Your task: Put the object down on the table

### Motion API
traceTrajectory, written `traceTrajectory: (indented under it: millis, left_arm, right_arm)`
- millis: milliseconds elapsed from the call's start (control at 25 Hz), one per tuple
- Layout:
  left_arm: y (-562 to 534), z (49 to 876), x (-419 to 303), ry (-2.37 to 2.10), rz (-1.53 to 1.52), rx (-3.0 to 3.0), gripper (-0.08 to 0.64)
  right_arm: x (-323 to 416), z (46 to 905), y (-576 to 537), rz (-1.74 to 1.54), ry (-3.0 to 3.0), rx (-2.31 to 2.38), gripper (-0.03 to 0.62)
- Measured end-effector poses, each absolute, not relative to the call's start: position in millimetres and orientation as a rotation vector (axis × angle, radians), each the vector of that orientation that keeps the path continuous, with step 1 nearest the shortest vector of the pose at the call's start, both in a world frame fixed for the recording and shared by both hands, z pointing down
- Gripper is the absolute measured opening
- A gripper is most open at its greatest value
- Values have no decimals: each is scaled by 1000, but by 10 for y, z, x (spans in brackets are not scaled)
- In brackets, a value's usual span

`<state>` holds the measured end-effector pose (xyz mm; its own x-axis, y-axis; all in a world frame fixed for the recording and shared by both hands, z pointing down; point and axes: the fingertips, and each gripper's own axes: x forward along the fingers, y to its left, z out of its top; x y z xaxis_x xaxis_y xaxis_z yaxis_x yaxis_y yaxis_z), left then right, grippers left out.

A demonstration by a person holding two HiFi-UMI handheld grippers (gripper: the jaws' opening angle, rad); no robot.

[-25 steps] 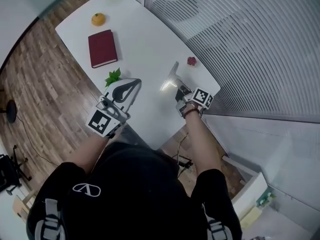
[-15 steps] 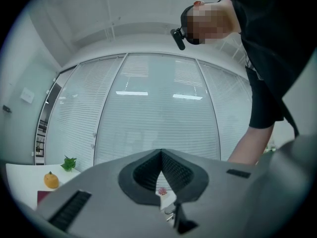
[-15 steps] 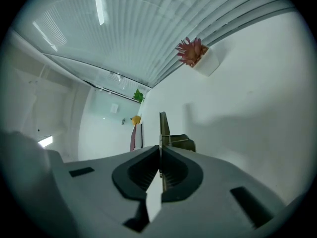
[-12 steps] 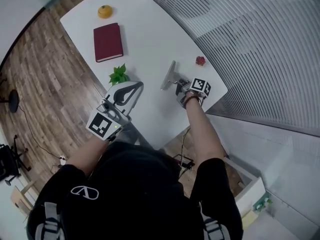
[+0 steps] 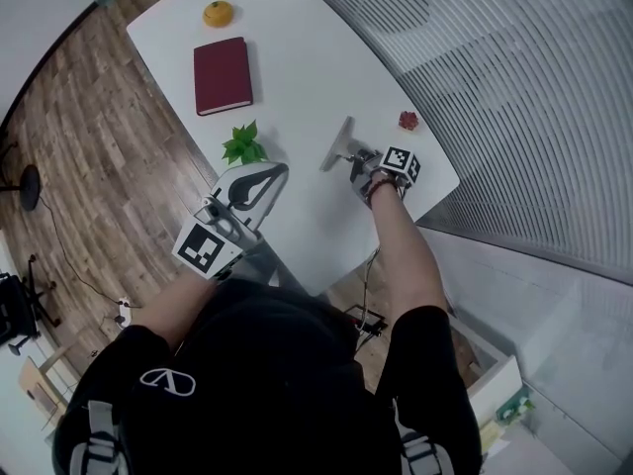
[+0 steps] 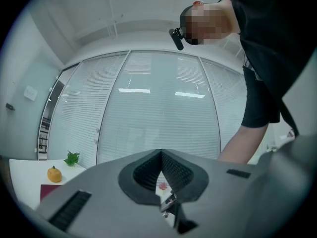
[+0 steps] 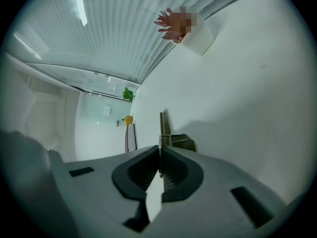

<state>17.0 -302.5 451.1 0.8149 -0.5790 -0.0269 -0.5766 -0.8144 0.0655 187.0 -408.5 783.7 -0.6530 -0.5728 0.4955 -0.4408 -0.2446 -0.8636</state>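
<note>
A thin grey metal plate (image 5: 340,146) stands on edge over the white table (image 5: 297,77), near its right edge. My right gripper (image 5: 356,158) is shut on the plate's near end. In the right gripper view the plate (image 7: 163,128) runs straight out from between the pads, and the right gripper (image 7: 159,170) has just eased its jaws a trace with the plate still pinched. Contact between plate and tabletop I cannot make out. My left gripper (image 5: 265,174) hangs over the table's near left edge, shut and empty; in its own view the left gripper (image 6: 161,155) has its tips together.
A dark red book (image 5: 223,75) and an orange fruit (image 5: 219,13) lie at the table's far end. A green leafy sprig (image 5: 243,146) sits just beyond my left gripper. A small red thing (image 5: 407,120) rests near the right edge. Slatted blinds stand along the right.
My right gripper has come down toward the tabletop with the plate in it, tilting forward. The left gripper has sunk a little.
</note>
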Motion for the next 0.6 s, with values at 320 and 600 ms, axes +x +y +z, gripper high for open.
traceTrajectory:
  millis: [320,600]
  left_arm:
    - [-3003,4506,177,-926,-79,2940,5]
    - [-2947,4481,167,-920,-89,2942,5]
  right_arm:
    - [1868,7788,-4096,-2032,1829,-1279,41]
    - [2016,7748,-3952,-2043,1832,-1347,106]
